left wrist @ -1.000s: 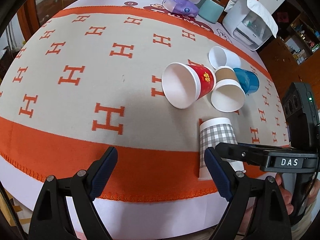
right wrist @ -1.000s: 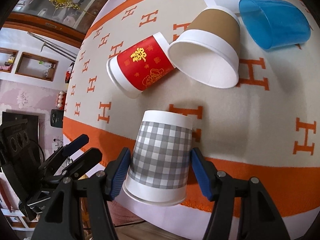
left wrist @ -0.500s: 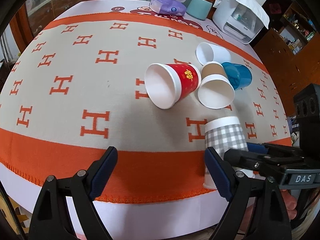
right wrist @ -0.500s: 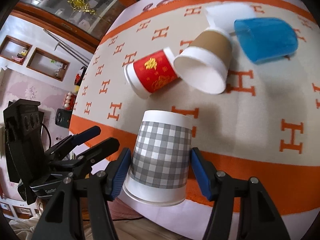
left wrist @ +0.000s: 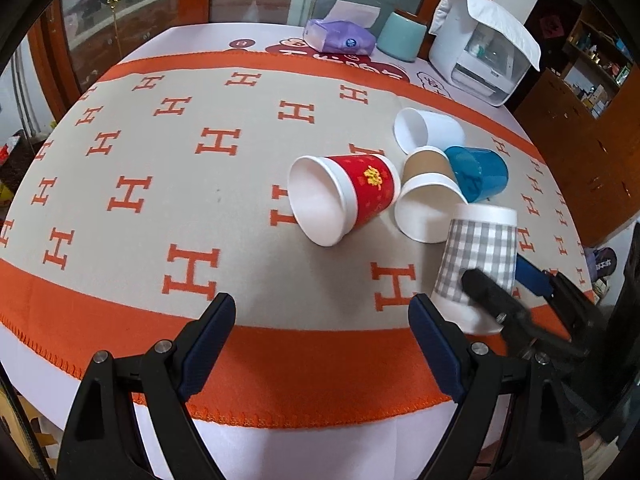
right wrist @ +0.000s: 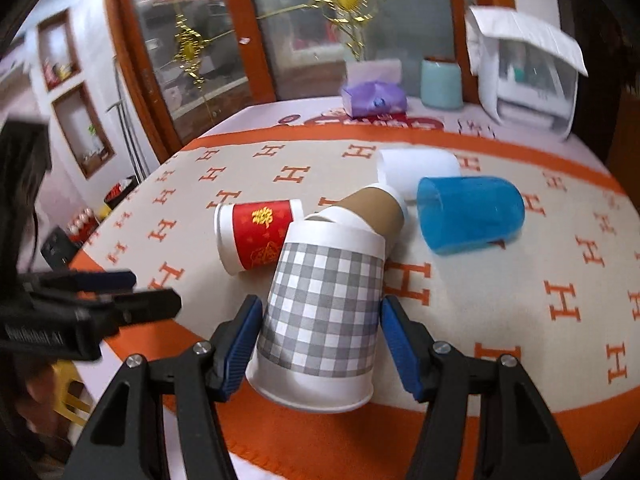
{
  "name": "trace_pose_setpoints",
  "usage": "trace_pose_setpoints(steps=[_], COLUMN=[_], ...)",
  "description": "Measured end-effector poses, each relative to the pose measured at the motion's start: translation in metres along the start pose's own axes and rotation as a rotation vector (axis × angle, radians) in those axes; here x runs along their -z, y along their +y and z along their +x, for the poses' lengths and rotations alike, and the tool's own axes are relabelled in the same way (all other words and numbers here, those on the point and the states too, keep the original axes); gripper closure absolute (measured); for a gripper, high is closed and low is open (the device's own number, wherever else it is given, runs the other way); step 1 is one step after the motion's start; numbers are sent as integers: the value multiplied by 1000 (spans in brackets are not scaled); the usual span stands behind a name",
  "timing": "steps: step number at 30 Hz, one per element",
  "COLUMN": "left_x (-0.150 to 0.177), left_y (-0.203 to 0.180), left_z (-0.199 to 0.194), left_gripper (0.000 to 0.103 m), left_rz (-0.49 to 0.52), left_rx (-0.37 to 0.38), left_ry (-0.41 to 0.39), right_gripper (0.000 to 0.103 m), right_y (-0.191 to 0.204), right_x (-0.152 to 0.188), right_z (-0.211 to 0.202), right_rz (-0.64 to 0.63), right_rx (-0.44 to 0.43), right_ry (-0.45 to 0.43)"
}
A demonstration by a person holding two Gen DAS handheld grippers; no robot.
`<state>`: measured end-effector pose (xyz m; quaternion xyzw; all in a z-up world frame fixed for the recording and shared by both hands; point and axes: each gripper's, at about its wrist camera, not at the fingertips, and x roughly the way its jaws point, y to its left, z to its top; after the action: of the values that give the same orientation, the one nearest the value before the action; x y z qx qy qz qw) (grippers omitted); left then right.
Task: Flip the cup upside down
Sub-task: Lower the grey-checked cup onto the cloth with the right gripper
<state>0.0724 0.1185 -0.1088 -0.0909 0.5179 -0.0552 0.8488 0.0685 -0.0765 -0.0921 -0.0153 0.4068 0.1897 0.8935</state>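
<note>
A grey-checked paper cup (right wrist: pixel 322 312) is held between the blue pads of my right gripper (right wrist: pixel 320 344), base away from me, rim toward me, tilted a little above the orange border of the cloth. It also shows in the left wrist view (left wrist: pixel 476 264) at the right, upside down, with the right gripper (left wrist: pixel 508 292) around it. My left gripper (left wrist: pixel 320 340) is open and empty over the near orange border, left of the cup.
A red cup (left wrist: pixel 344 204), a brown cup (left wrist: pixel 428 204), a blue plastic cup (left wrist: pixel 478 174) and a white cup (left wrist: pixel 428 132) lie on their sides mid-table. A tissue pack (left wrist: pixel 340 36), a teal cup (left wrist: pixel 402 38) and a white appliance (left wrist: pixel 484 48) stand at the back.
My right gripper has swung the checked cup from pointing down at the table to nearly level, raising it off the cloth. The left gripper has tilted up slightly and stays open.
</note>
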Motion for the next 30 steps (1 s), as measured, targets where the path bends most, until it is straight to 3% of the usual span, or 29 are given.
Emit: trace_pose_setpoints(steps=[10, 22, 26, 30], left_x=[9, 18, 20, 22], left_y=[6, -6, -8, -8], left_z=[5, 0, -3, -6], left_gripper=[16, 16, 4, 3], left_rz=[-9, 46, 47, 43], left_rx=[-7, -9, -4, 4], left_ry=[12, 0, -4, -5], right_gripper=[42, 41, 28, 26], right_y=[16, 32, 30, 23], right_x=[38, 55, 52, 49], right_z=[-18, -16, -23, -32], right_rz=[-143, -242, -204, -150], right_rx=[39, 93, 71, 59], right_ry=[-30, -52, -76, -74])
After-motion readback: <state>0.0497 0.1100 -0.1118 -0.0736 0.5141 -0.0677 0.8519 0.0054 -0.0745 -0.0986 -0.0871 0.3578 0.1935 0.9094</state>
